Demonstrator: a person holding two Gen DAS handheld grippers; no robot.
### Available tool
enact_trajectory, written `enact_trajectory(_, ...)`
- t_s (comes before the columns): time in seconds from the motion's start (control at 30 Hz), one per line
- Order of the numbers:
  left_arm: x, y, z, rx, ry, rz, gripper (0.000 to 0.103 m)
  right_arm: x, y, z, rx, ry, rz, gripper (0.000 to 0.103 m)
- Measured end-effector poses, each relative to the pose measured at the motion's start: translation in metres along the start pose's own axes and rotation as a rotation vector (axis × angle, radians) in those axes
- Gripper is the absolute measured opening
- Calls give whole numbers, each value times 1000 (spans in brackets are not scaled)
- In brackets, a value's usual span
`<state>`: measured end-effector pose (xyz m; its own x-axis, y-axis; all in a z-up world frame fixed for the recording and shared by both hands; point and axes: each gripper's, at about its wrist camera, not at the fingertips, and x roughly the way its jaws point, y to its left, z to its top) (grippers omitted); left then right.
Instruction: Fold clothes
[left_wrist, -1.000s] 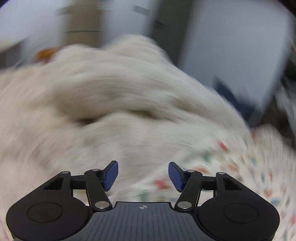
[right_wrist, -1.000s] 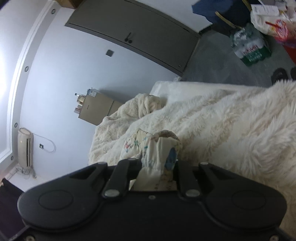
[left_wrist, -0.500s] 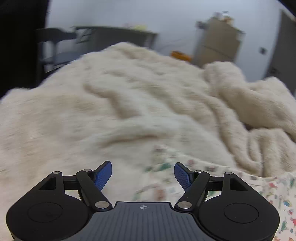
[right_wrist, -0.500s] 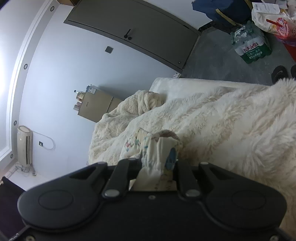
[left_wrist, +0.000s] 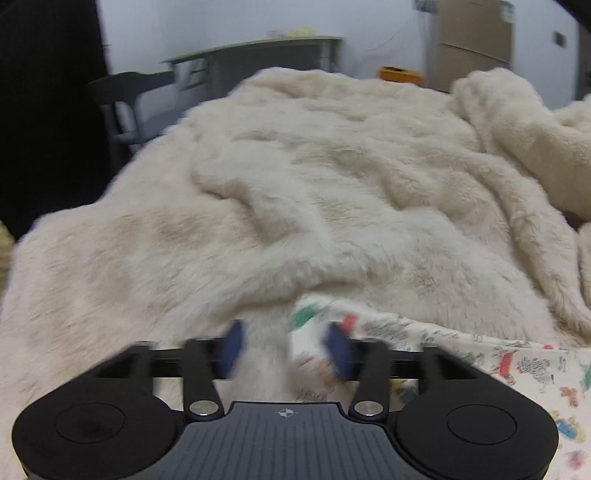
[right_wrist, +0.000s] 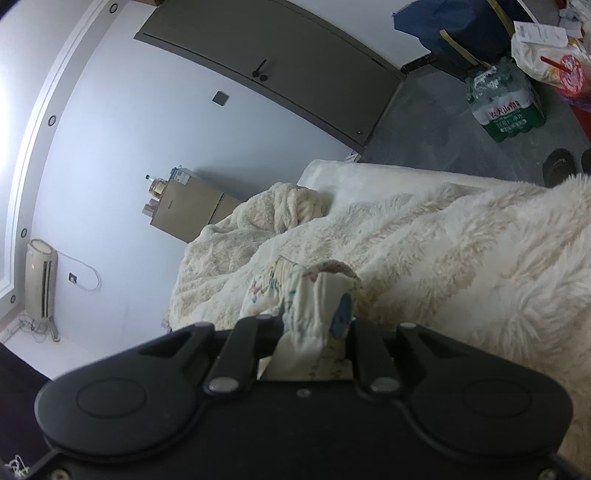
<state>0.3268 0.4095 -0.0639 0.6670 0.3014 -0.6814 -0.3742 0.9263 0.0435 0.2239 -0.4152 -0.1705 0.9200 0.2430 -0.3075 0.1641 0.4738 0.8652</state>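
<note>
A cream fluffy blanket (left_wrist: 332, 192) covered the bed (right_wrist: 369, 181) from edge to edge and carried everything else. In the right wrist view a second, knobbly cream throw (right_wrist: 255, 236) lay bunched toward the bed's far end, near a tan cabinet (right_wrist: 184, 210) against the wall.

The printed garment (left_wrist: 498, 369), pale fabric dotted with small coloured cartoon figures, lay on the blanket near the bed's near edge. In the left wrist view it spread flat from the middle toward the lower right corner, with its upper edge tucked just under a fold of the blanket.

On the floor beyond the bed stood a shrink-wrapped pack of water bottles (right_wrist: 506, 110), the bottles packed close together inside the wrap.

The left tongs (left_wrist: 284, 347) stood about half open, their blue pads (left_wrist: 232, 347) blurred; the jaws had just been opening a little. A ridge of blanket and the garment's edge lay between them, but whether the pads pressed on either could not be told through the blur.

The right tongs (right_wrist: 314, 332) were narrowed to a small gap and pinched a gathered, elastic-looking bunch of the garment (right_wrist: 314, 299), which stood up in a crumpled loop above the fingers.
</note>
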Motion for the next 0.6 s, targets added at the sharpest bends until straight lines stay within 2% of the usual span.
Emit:
enact_trajectory(0.03,-20,-2,-4,-6,-28,-37,59,0,-1,0,7,2,2,14)
enact_trajectory(0.1,-67,-14,-15,15,-75,-172,59,1,-6,0,51,17,-4,19)
enact_trajectory(0.13,-80,-18,-21,20,-86,-240,60,2,-9,0,85,31,-1,26)
enact_trajectory(0.17,-91,-22,-26,24,-97,-309,62,4,-13,-1,124,49,7,38)
enact_trajectory(0.2,-113,-31,-40,62,-93,-437,64,6,-17,-3,162,62,13,42)
enact_trajectory(0.23,-136,-41,-60,112,-99,-511,64,6,-21,-5,186,66,14,43)
enact_trajectory(0.3,-147,-38,-82,79,-89,-517,64,6,-28,-9,227,80,20,43)
enact_trajectory(0.37,-141,-10,-104,-87,-65,-488,65,5,-35,-13,261,92,21,42)
enact_trajectory(0.43,-123,50,-133,-453,-37,-318,65,4,-42,-16,287,106,9,39)
enact_trajectory(0.5,-108,89,-155,-671,-18,-238,64,2,-48,-21,325,119,0,38)
enact_trajectory(0.53,-97,103,-165,-750,9,-242,64,1,-48,-22,322,119,0,37)
enact_trajectory(0.57,-89,106,-168,-770,31,-268,65,-1,-48,-23,315,114,-1,38)
enact_trajectory(0.6,-75,107,-172,-789,72,-338,65,-1,-47,-24,309,111,0,38)
